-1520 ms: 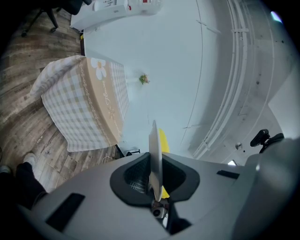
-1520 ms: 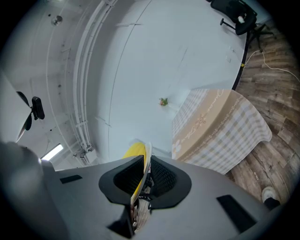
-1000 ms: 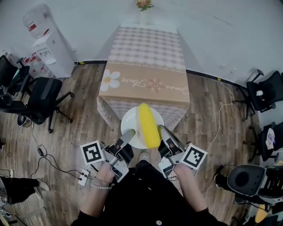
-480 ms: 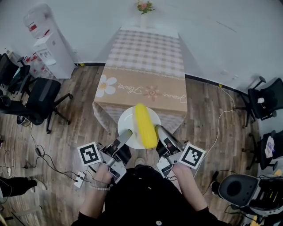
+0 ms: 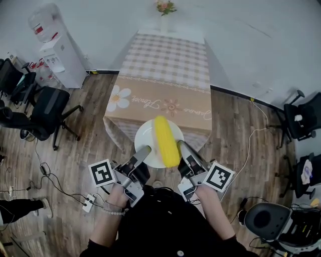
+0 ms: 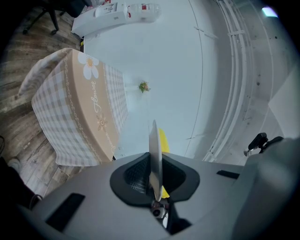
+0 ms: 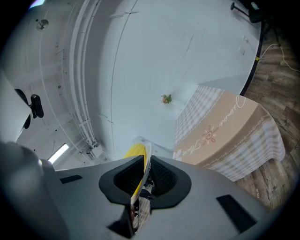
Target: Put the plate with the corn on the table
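Both claws clenched on the plate rim: left claw (image 5: pixel 142 153) on its lower-left edge, right claw (image 5: pixel 181 148) on its lower-right. Each gripper view shows the rim edge-on, pinched between the pads, with yellow behind it. Plate (image 5: pixel 145 135) is in the air at frame centre, roughly level. Corn (image 5: pixel 166 141) lies lengthwise on it, pointing away from the person

Change over the last second: grip and plate pose are the same, but the surface (image 5: pixel 164 65) has slid down the frame toward the plate and slightly left, so the person has walked closer. In the head view the plate's far rim now overlaps the near cloth edge. That view looks steeply down, so I judge the plate is not over the top yet. Carry phase, set-down not begun

Around: power strip (image 5: pixel 90 202) with cable on the wood floor at lower left, off the path. Office chair (image 5: pixel 46 109) at left and another chair (image 5: pixel 304 114) at the right edge, both well apart from the approach line. The checked cloth top carries only a flower vase (image 5: pixel 164 9) at the far end, top centre. Water dispenser (image 5: pixel 52 52) at upper left by the wall. Nothing blocks the way; the only risk I see is the corn rolling if the plate tips at set-down
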### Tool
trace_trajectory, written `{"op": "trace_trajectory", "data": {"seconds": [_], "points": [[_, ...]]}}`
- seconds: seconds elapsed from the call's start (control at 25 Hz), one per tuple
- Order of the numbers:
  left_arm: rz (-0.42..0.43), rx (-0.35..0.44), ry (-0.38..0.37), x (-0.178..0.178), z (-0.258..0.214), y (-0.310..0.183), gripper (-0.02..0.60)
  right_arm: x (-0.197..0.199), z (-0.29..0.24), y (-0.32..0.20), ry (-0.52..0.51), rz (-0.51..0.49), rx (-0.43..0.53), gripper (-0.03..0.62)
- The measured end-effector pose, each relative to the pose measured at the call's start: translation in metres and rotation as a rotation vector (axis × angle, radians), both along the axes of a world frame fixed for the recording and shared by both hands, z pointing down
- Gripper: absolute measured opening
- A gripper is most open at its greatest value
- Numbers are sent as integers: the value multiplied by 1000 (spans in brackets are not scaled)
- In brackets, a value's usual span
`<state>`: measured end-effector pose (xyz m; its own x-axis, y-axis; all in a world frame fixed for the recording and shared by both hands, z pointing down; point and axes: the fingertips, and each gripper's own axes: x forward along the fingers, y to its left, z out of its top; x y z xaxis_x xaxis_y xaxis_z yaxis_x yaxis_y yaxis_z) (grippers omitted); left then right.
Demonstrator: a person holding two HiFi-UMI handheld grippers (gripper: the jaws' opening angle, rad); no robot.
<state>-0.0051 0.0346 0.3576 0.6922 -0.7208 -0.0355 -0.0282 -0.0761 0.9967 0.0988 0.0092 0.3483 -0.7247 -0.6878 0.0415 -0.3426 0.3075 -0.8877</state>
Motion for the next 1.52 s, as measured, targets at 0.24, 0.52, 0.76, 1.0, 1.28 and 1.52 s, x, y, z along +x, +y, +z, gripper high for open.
{"op": "trace_trajectory", "data": {"seconds": [0.24,0.52,0.76,1.0,1.28,1.52], "points": [[-5,-5,-12,4,2,-3,32,4,4,-3,-2,0,-9,72],[-10,-8,-11,5,2,-1,32,5,4,-2,-8,-1,-13,72],[-10,-15,-22,4,3,2,32,4,4,0,-20,-2,-17,72],[-9,-23,-18,4,7,-2,32,4,9,-4,-25,5,-27,71],[14,-12,-13,10,6,-28,32,11,5,-27,-11,24,-9,71],[39,-9,-7,14,5,-53,32,15,5,-50,-10,52,-14,71]]}}
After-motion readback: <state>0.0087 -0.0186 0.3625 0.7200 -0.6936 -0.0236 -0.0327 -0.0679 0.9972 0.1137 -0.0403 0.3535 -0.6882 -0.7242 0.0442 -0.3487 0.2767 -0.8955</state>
